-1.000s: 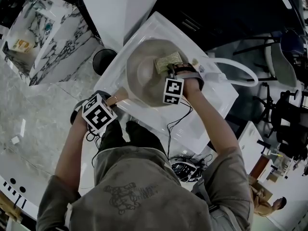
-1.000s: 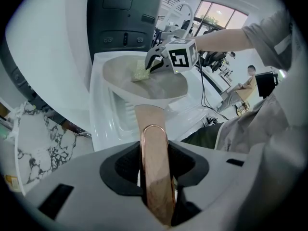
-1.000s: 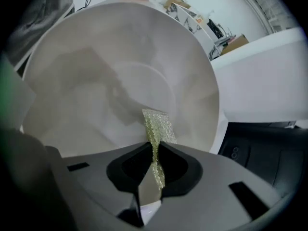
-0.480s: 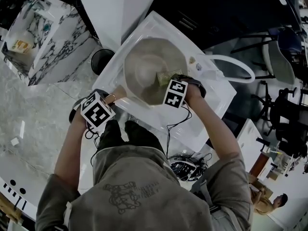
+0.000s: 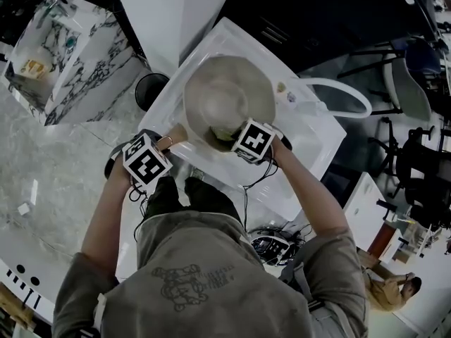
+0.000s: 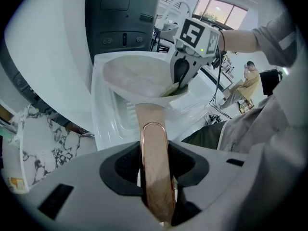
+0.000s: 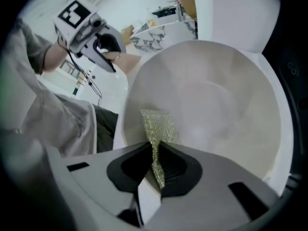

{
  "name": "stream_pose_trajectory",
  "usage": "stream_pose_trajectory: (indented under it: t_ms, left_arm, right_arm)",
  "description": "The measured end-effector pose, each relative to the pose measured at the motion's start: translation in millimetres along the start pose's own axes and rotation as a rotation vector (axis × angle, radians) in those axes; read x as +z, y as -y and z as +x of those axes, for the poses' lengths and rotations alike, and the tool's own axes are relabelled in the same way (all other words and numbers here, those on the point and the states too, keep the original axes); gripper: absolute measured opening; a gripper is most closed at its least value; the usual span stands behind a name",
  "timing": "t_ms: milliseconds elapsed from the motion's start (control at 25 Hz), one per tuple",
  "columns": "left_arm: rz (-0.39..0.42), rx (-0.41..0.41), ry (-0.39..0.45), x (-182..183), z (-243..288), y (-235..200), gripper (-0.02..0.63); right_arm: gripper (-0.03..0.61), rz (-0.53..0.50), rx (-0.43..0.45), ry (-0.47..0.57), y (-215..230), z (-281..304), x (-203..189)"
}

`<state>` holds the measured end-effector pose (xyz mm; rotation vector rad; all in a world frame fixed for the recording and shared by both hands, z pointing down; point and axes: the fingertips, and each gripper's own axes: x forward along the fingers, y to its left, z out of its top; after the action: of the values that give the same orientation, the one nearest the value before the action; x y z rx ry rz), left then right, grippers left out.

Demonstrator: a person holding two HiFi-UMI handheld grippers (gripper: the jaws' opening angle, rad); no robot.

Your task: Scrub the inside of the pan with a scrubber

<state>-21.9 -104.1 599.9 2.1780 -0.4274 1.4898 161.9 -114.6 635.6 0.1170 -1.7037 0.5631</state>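
A beige pan [image 5: 225, 94] sits tilted in a white sink [image 5: 303, 153]. My left gripper [image 5: 168, 145] is shut on the pan's copper-coloured handle [image 6: 155, 162], which runs straight out between its pads toward the bowl [image 6: 139, 78]. My right gripper [image 5: 238, 138] is shut on a thin green-gold scrubber [image 7: 156, 129]. The scrubber's free end lies flat against the pan's inner wall [image 7: 211, 95] near the near rim. From the left gripper view the right gripper [image 6: 180, 78] dips over the rim, with a bit of scrubber [image 6: 169, 90] showing. In the right gripper view the left gripper [image 7: 108, 49] is at the upper left.
A black round bin [image 5: 150, 86] stands left of the sink beside a marble-patterned counter [image 5: 77, 55]. A white hose [image 5: 345, 94] loops at the sink's right. Cables [image 5: 271, 245] lie on the floor by the person's legs.
My right gripper has dragged the scrubber from the pan's far right side down to its near rim. The left gripper has kept its hold on the handle and barely moved.
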Motion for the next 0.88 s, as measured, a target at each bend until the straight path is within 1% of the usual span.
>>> stream_pose_trajectory:
  t_ms: [120,200,320,400,480,600,720,880]
  left_arm:
    - [0.023,0.027,-0.003,-3,-1,-1,0.155]
    - [0.034,0.038,-0.002,-5,-4,-1,0.156]
    - [0.047,0.049,0.000,-8,-12,0,0.161]
    - [0.052,0.063,0.005,-9,-18,-1,0.176]
    - [0.054,0.078,0.018,-9,-25,-2,0.186]
    - [0.060,0.098,0.053,-7,-40,0,0.186]
    - [0.075,0.119,0.118,3,-59,1,0.186]
    - [0.089,0.165,0.223,24,-86,1,0.186]
  right_arm:
    - [0.061,0.118,0.100,0.135,-15,-7,27]
    - [0.061,0.188,0.139,0.228,-18,-16,43]
    - [0.061,0.292,0.169,0.390,-16,-33,62]
    - [0.061,0.356,0.165,0.510,-11,-47,74]
    - [0.061,0.404,0.136,0.624,-5,-65,82]
    - [0.061,0.440,0.058,0.765,0,-93,91]
    - [0.063,0.454,-0.031,0.879,2,-123,98]
    - [0.063,0.455,-0.119,1.003,-4,-162,105]
